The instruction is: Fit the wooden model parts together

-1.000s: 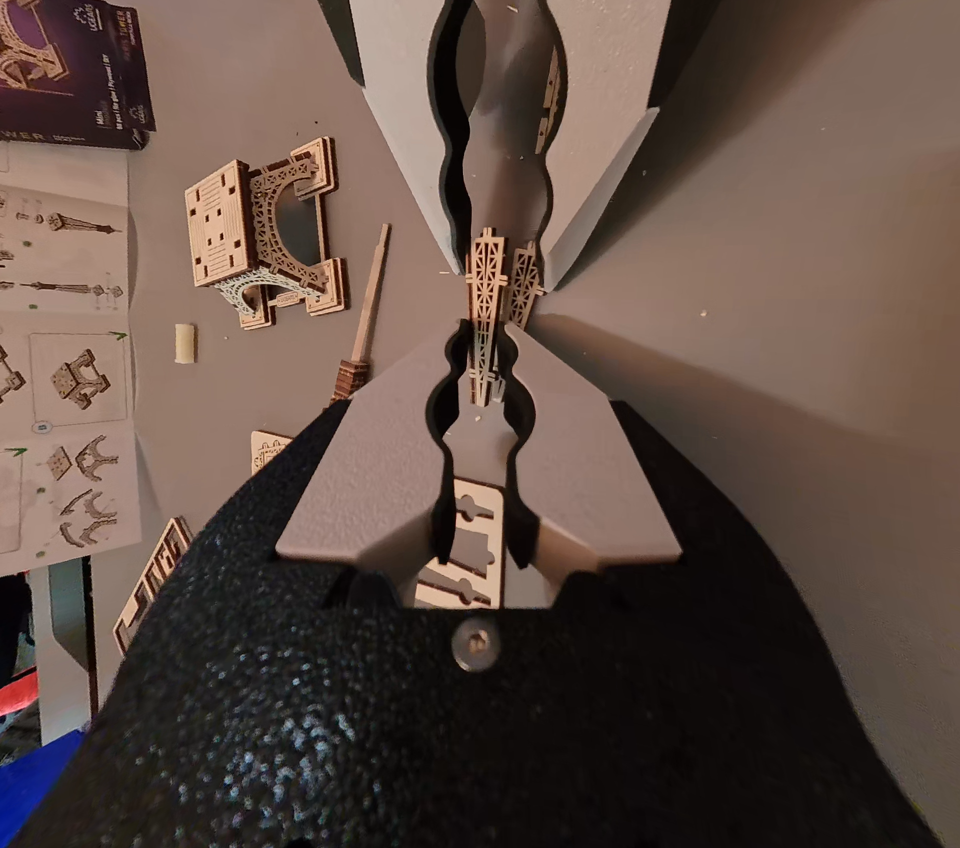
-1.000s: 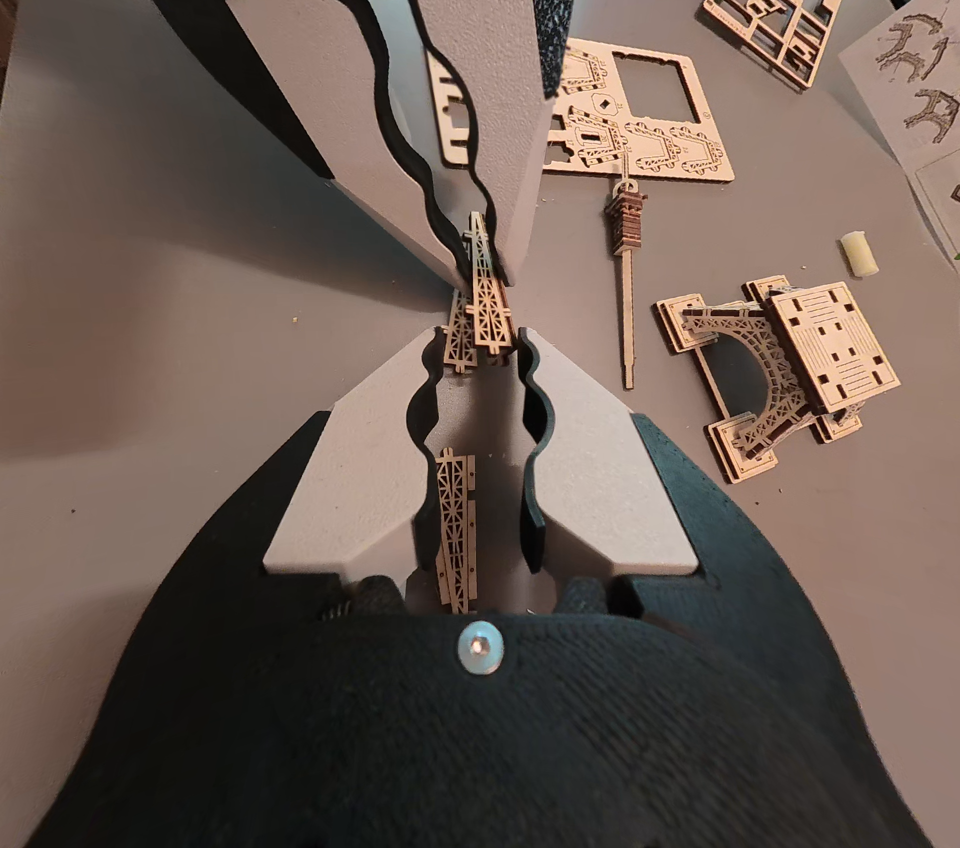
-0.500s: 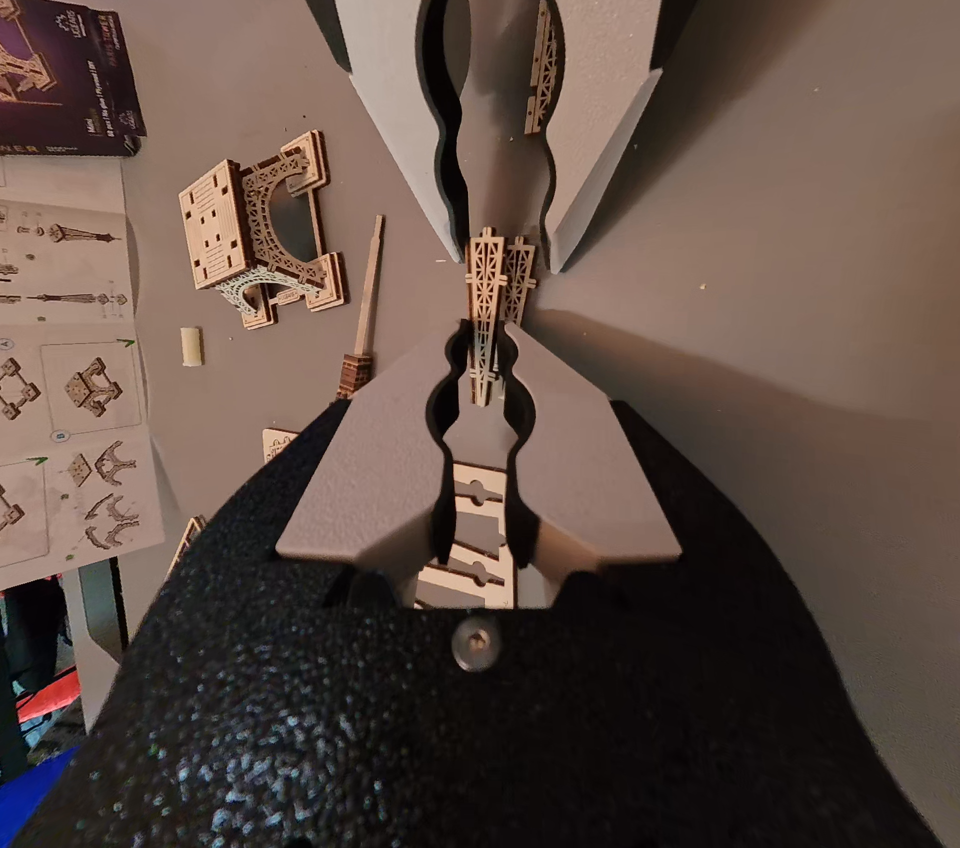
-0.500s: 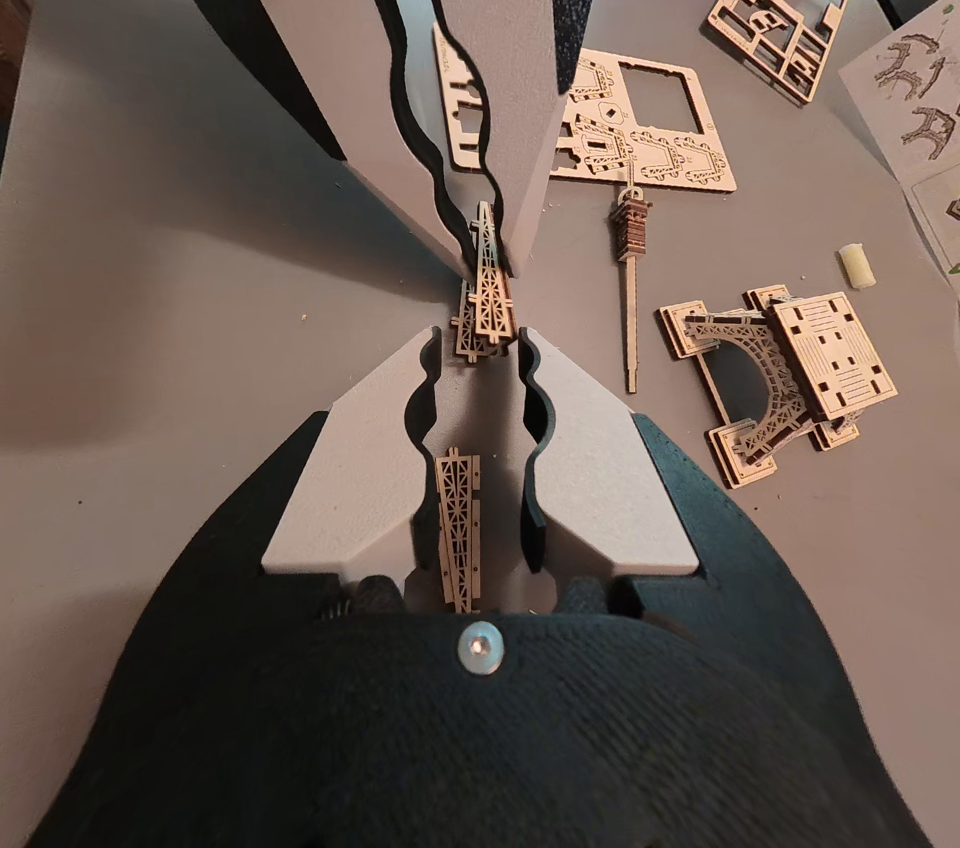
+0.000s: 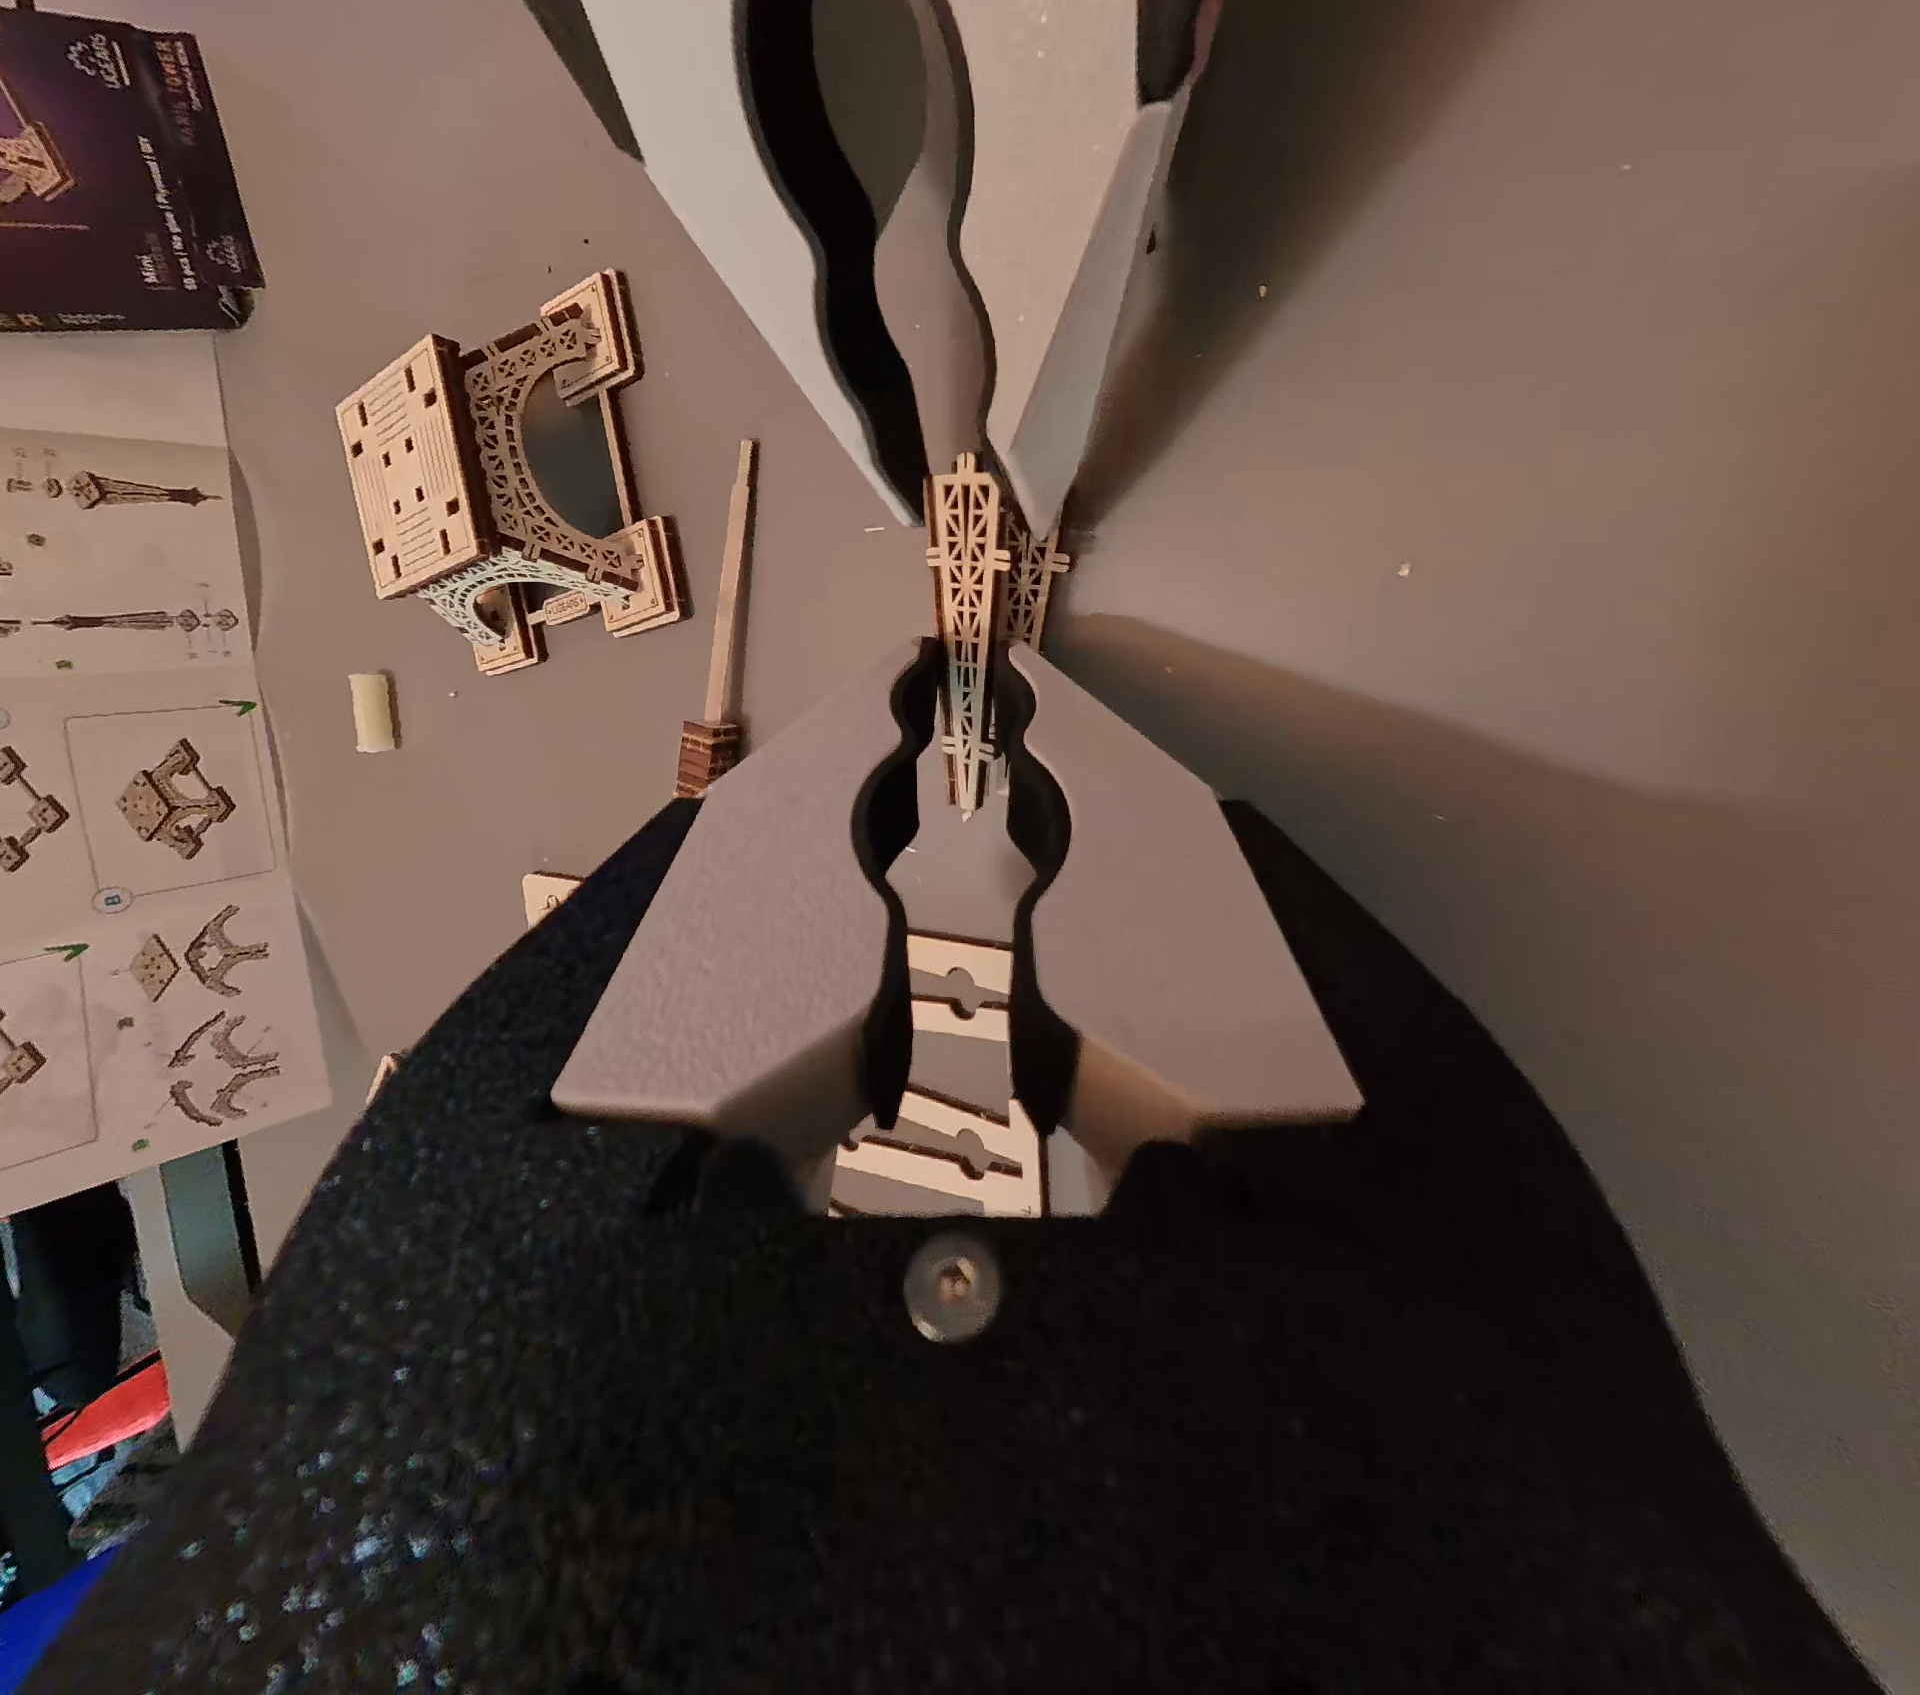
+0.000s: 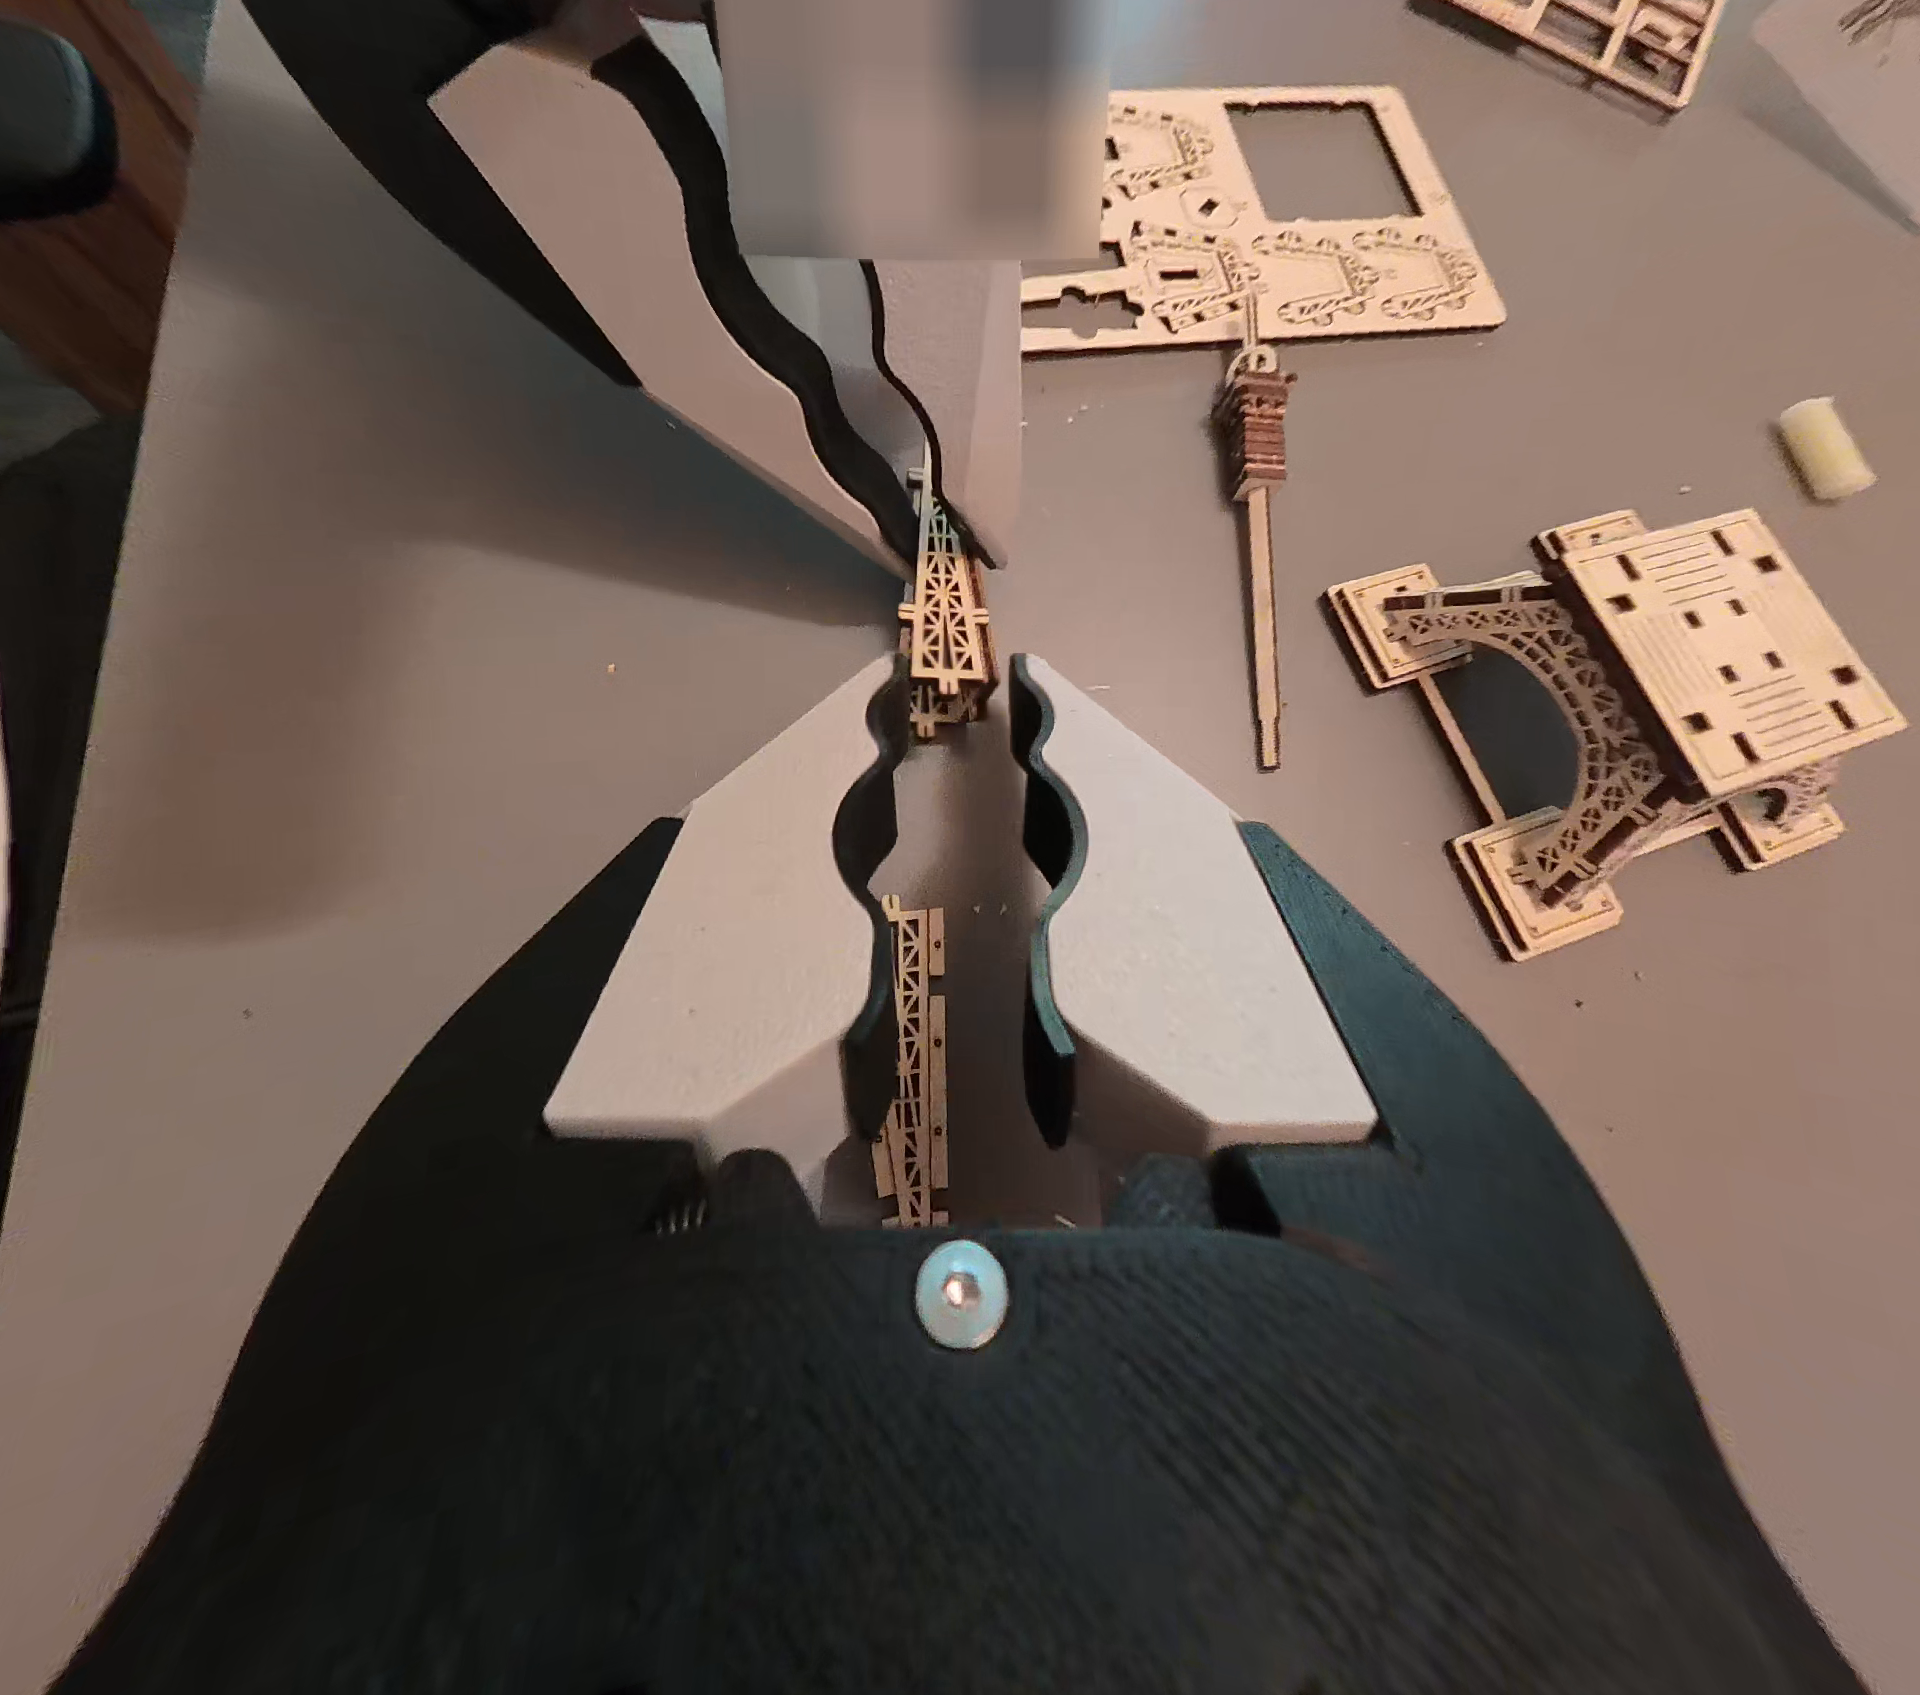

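Beside the arched tower base (image 5: 509, 502), you pinch a featherlight, brittle lattice spire (image 5: 966, 606) in the closed left hand-held gripper (image 5: 964, 679) above the bench (image 5: 1455, 398); right hand-held gripper (image 6: 951, 689) gapes: grip its stiff edges.

Black textured gripper (image 5: 966, 669) bodies, grey wavy-edged jaws, silver screw (image 5: 951, 1284).

Counted on the counter (image 6: 416, 710): two grippers, three lattice strips, one arched base (image 6: 1652, 710), one spire rod (image 6: 1257, 502), two cut-out sheets, one white cylinder (image 6: 1825, 447), one box (image 5: 104, 180), one instruction sheet (image 5: 125, 762).
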`<state>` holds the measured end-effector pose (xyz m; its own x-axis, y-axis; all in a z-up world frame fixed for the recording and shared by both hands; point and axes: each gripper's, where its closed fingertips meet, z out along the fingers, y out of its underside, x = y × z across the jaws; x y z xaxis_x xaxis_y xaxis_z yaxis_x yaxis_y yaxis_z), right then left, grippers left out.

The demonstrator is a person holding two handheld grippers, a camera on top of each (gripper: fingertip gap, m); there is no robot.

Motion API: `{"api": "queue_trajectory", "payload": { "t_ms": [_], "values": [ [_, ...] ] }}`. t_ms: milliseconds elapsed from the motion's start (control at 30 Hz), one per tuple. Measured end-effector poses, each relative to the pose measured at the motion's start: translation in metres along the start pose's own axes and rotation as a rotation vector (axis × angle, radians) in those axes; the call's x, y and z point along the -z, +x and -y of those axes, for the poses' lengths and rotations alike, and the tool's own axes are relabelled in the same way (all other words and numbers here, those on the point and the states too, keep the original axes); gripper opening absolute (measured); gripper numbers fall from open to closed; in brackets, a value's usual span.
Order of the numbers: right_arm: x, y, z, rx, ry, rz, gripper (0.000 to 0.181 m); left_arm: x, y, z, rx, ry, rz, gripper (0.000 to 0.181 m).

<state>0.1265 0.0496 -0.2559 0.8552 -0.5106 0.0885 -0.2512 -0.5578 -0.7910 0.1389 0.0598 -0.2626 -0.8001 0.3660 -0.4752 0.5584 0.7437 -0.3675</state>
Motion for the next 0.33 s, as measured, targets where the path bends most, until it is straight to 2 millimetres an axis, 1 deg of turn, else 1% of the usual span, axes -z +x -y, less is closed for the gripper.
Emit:
{"api": "queue_trajectory", "payload": {
  "t_ms": [200, 267, 333],
  "values": [
    [-0.0014, -0.0007, -0.0023, -0.027, -0.017, 0.032, 0.015, -0.0005, 0.0001, -0.0001, 0.027, 0.014, -0.032, 0.009],
    [0.0001, 0.0022, -0.0082, -0.025, -0.039, 0.022, 0.017, -0.0007, 0.0001, -0.0001, 0.04, 0.017, -0.043, 0.009],
    [0.0022, 0.005, -0.0086, -0.032, -0.032, 0.008, 0.018, -0.0009, 0.0001, -0.0002, 0.05, 0.022, -0.051, 0.009]
  ]
}}
